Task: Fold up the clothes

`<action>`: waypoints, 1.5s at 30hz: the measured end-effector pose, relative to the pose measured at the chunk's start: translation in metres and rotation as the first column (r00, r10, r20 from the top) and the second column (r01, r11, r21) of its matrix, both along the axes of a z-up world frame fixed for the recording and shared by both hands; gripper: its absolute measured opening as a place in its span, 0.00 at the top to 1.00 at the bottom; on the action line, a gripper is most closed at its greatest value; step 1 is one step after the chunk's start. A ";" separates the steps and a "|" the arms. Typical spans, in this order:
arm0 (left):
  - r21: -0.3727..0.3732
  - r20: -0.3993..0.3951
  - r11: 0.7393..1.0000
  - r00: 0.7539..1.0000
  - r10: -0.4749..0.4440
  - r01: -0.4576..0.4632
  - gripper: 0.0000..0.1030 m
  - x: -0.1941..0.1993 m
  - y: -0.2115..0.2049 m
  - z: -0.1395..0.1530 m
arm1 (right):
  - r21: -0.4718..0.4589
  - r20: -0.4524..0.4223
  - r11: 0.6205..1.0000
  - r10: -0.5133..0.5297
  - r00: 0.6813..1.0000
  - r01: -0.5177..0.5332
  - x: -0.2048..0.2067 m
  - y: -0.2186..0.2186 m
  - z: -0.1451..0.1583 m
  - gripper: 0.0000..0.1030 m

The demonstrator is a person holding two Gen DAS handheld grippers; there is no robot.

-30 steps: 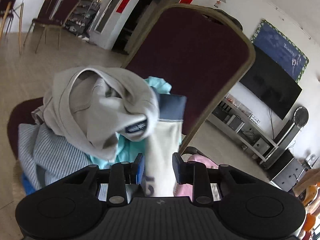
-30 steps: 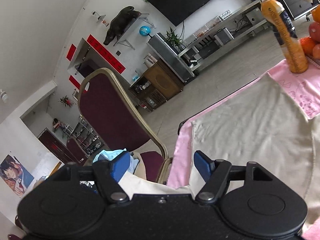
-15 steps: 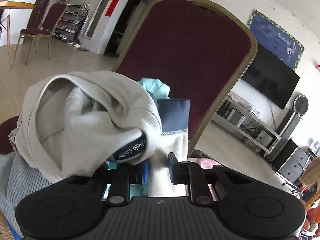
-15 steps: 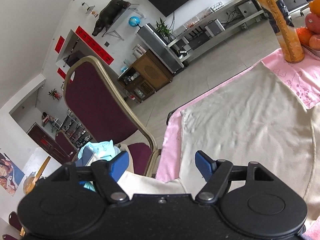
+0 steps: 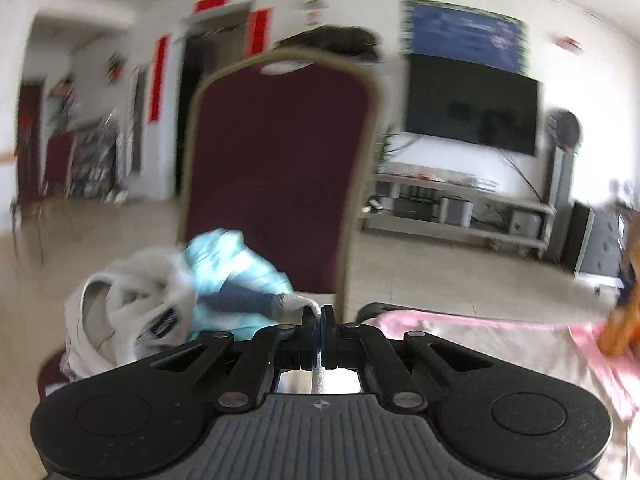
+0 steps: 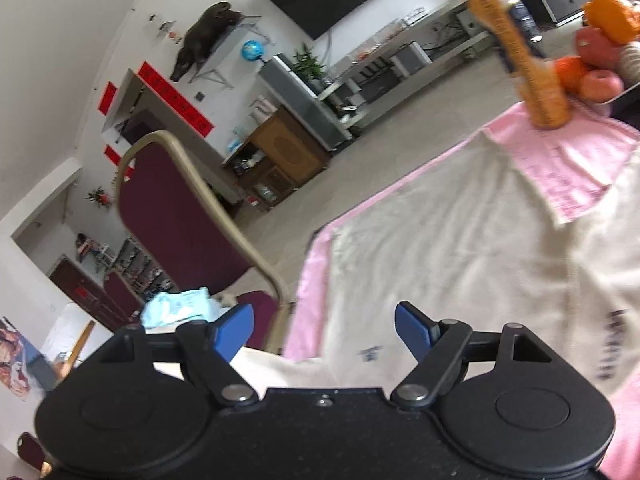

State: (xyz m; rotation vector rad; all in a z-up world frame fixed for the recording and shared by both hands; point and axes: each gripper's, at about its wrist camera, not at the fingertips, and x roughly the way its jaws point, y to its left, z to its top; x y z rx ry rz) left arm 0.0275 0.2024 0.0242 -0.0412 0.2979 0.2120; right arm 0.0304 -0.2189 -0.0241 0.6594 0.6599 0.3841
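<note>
My left gripper (image 5: 319, 316) is shut on the edge of a cream garment with a dark blue band (image 5: 256, 301), which trails from the clothes pile (image 5: 132, 312) on the chair seat. The pile holds a grey-white hoodie and a light blue piece (image 5: 224, 258). My right gripper (image 6: 324, 330) is open and empty above the cream garment (image 6: 440, 252) spread on the pink tablecloth (image 6: 560, 176). The left wrist view is blurred.
A maroon chair with a gold frame (image 5: 276, 168) stands beside the table; it also shows in the right wrist view (image 6: 176, 208). An orange drink bottle (image 6: 520, 52) and a fruit bowl (image 6: 600, 52) stand at the table's far corner. A TV (image 5: 472, 108) hangs behind.
My left gripper has closed on the cream garment's edge and pulled back and up from the pile. My right gripper has drifted a little over the table, still open.
</note>
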 end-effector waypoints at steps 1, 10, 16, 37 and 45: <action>0.025 0.002 1.000 1.000 -0.017 0.017 1.00 -0.005 -0.015 0.002 | -0.008 -0.010 1.000 -0.022 1.000 0.022 0.000 -0.013 -0.005 0.25; 0.101 -0.020 0.985 0.990 -0.141 0.142 1.00 -0.013 -0.140 0.008 | 0.082 -0.225 0.964 -0.228 0.947 0.251 0.004 -0.129 -0.084 0.25; 0.214 -0.065 0.951 0.975 -0.215 0.224 1.00 0.002 -0.244 -0.022 | 0.153 -0.258 0.956 -0.208 0.943 0.252 0.009 -0.142 -0.095 0.24; 0.216 -0.502 0.918 0.844 -0.188 0.333 0.72 0.007 -0.186 -0.110 | -0.073 -0.228 0.991 -0.130 0.965 0.116 0.019 -0.105 -0.091 0.24; -0.051 -0.658 0.995 0.747 -0.097 0.084 0.87 0.056 -0.114 -0.170 | -0.223 -0.220 0.961 0.115 0.969 -0.164 0.038 -0.007 -0.086 0.66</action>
